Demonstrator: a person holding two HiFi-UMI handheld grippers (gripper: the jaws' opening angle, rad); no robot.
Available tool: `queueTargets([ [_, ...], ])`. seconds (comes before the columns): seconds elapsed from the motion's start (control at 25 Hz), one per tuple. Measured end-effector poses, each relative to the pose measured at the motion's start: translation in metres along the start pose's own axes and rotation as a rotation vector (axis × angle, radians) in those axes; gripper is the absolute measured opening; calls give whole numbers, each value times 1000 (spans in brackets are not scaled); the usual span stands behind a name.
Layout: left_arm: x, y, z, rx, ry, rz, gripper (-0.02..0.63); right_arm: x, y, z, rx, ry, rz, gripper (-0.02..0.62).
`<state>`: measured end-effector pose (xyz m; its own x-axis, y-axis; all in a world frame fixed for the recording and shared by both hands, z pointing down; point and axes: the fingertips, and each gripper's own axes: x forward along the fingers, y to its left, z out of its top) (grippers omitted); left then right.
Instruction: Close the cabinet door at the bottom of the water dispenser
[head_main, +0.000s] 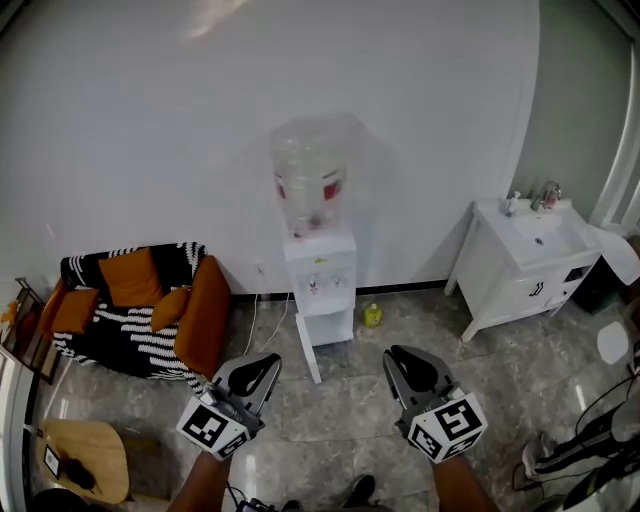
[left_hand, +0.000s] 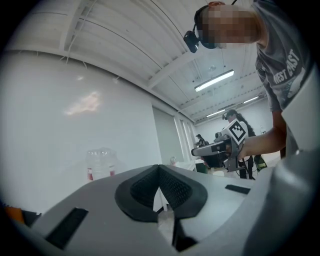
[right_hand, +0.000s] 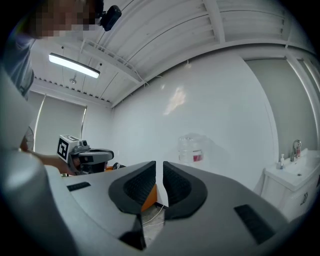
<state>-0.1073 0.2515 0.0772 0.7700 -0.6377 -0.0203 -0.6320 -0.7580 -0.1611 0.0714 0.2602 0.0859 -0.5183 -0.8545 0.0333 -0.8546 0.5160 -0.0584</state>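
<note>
Door (head_main: 308, 352) of the little cupboard stands open at the bottom of the water dispenser (head_main: 320, 268). It swings out over the floor (head_main: 330, 420) toward the person.

To shut it well, I think one tool should go to the outer side of the door, close to its loose edge. Then it should push slow and flat toward 12 o'clock until the door sits flush. A hard shove could rock the big bottle (head_main: 308, 188) on top.

The door is at about 2 o'clock from the left tool (head_main: 268, 362) and about 9 o'clock from the right tool (head_main: 397, 358). Neither one touches it.

The left tool is closed tight and holds nothing. The right tool is almost closed, with only a thin slit, and it is empty too.

A small yellow bottle (head_main: 372, 315) sits on the floor at 3 o'clock from the cupboard, out of the door's way.
</note>
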Motion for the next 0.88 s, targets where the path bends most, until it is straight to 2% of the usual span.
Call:
queueTargets([
  [0.16, 20, -4, -4, 8, 26, 26, 14, 5, -24, -3, 28, 4, 31, 86],
  [0.32, 37, -5, -10, 13, 46, 44, 14, 15, -42, -9, 42, 19, 61, 144],
  [0.4, 44, -3, -13, 7, 54, 48, 14, 21, -50, -12, 43, 20, 66, 144],
  [0.6, 60, 8, -23, -7, 60, 54, 14, 36, -69, -20, 26, 12, 24, 44],
  [0.88, 92, 45, -47, -47, 47, 30, 14, 72, -94, -32, 36, 48, -26, 38],
])
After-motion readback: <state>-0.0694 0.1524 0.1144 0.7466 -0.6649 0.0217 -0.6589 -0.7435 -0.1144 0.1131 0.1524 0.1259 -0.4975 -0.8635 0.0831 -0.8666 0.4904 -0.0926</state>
